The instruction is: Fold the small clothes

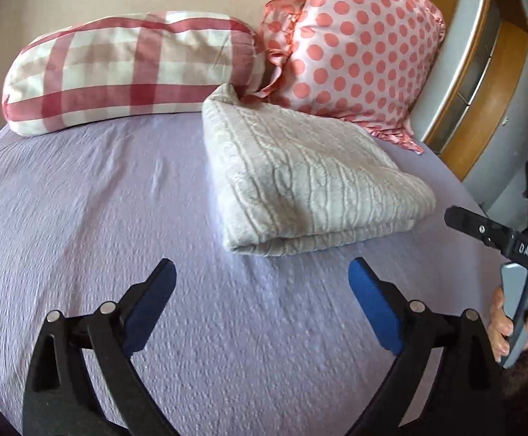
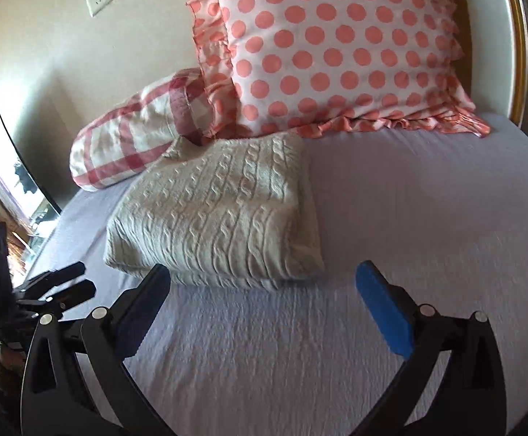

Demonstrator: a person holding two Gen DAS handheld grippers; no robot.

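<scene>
A cream cable-knit sweater (image 1: 300,178) lies folded in a neat rectangle on the lilac bedsheet (image 1: 100,218), its far corner against the pillows. It also shows in the right wrist view (image 2: 216,214). My left gripper (image 1: 262,272) is open and empty, just short of the sweater's near folded edge. My right gripper (image 2: 264,276) is open and empty, its left finger (image 2: 155,283) just in front of the sweater's near edge. The right gripper's black tip (image 1: 482,230) shows at the right of the left wrist view. The left gripper (image 2: 64,287) shows at the left of the right wrist view.
A red-and-white checked pillow (image 1: 129,69) and a pink polka-dot pillow (image 1: 355,51) lean against the wall at the head of the bed. A wooden-edged headboard (image 1: 482,83) stands at the right. Bare sheet (image 2: 409,218) lies to the sweater's right.
</scene>
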